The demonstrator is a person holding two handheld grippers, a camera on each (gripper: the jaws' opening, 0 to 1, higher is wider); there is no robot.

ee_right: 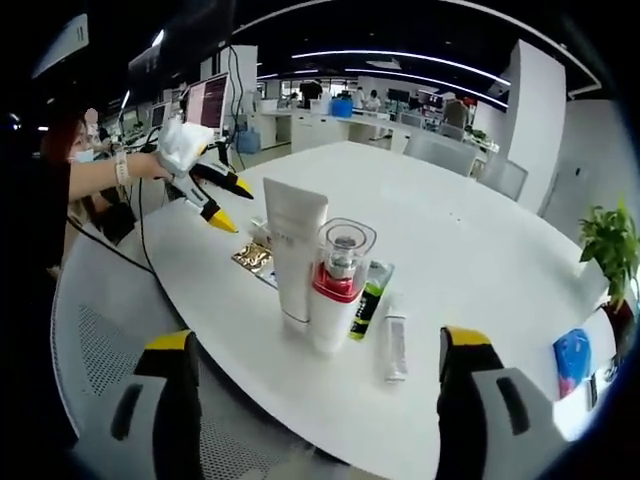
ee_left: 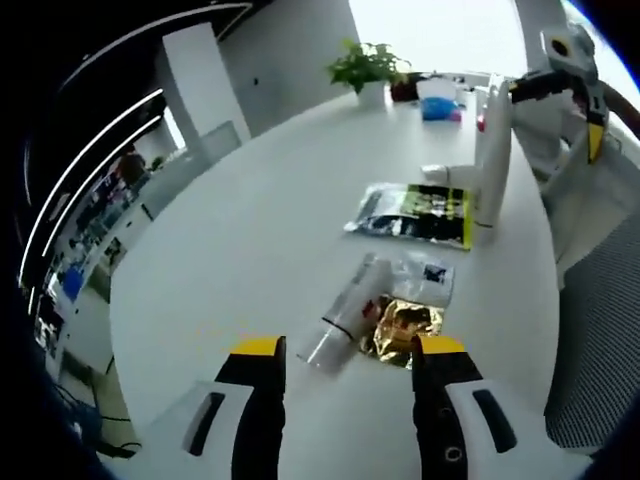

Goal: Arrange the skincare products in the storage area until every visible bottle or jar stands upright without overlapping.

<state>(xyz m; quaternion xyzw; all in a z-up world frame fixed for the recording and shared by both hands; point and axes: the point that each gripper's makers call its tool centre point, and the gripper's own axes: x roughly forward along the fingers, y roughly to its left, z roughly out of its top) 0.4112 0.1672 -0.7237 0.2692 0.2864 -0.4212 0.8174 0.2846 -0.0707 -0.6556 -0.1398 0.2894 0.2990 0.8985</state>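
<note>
On a white oval worktop (ee_left: 250, 230), the left gripper (ee_left: 345, 355) hovers with jaws spread and empty over a clear tube (ee_left: 345, 312) lying flat beside a gold sachet (ee_left: 402, 325) and a clear sachet (ee_left: 425, 275). Farther on lies a green-and-black packet (ee_left: 415, 213), then an upright white tube (ee_left: 492, 150). In the right gripper view, the right gripper (ee_right: 315, 355), jaws likewise spread and empty, faces that white tube (ee_right: 295, 250) standing touching a pump bottle (ee_right: 338, 285) with a clear cap and red collar; a small tube (ee_right: 396, 345) lies flat just to their right.

The step in hand appears to be lifting the clear tube upright. It would go best with a grip across the tube's body, clear of the gold sachet, then setting it on its cap end. Open worktop stretches left of the tube; the near edge lies close to the standing pair, so new placements belong inboard.
</note>
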